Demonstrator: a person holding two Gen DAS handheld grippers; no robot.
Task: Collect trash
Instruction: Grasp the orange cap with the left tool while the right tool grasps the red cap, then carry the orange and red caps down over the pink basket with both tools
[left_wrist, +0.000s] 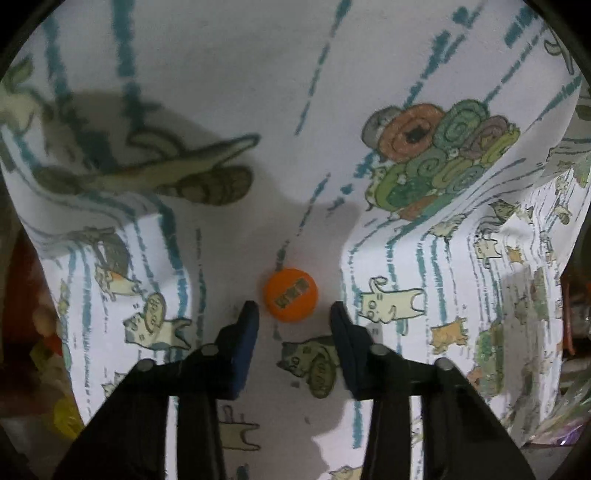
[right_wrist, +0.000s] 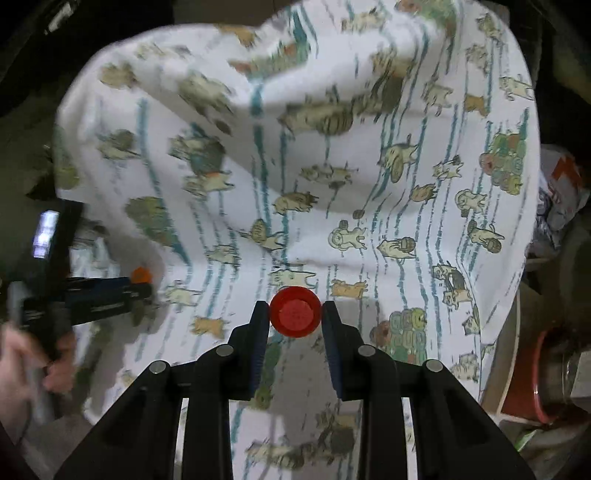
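A red cap (right_wrist: 295, 312) was clamped by the right gripper (right_wrist: 295, 314); an orange cap (left_wrist: 290, 295) lay untouched just ahead of the left gripper (left_wrist: 294, 312), its fingers (left_wrist: 246, 325) narrowly parted.

Blurred hand (right_wrist: 22, 365) at left edge — orange cap (right_wrist: 142, 275) half-hidden behind gripper (right_wrist: 142, 291)

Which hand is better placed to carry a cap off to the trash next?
Right. The right gripper already pinches the red cap between its pads, while the left gripper stands open around the orange cap on the cloth.
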